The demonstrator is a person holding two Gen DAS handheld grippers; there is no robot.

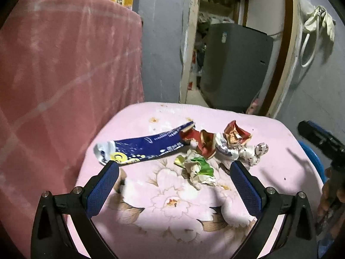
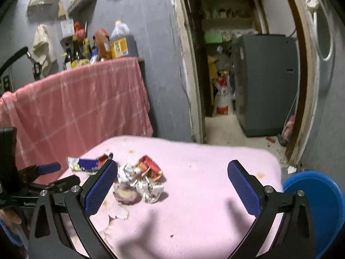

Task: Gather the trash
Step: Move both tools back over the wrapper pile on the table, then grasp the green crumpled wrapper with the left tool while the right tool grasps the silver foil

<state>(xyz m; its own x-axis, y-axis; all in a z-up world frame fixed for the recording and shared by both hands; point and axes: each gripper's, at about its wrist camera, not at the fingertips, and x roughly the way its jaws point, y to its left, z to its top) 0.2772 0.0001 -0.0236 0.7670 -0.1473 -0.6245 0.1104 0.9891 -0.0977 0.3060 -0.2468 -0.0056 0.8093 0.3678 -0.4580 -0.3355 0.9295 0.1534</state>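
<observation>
A pile of trash lies on a pink flowered cloth. It holds a long blue wrapper, red crumpled wrappers, a green and white crumpled wrapper and a silvery wad. My left gripper is open just short of the pile, empty. My right gripper is open and empty above the cloth; the silvery wad, red wrapper and blue wrapper lie by its left finger.
A pink checked cloth covers a counter on the left, with bottles on it. A doorway behind shows a grey appliance. A blue bin stands to the right of the table. The other gripper shows at the right edge.
</observation>
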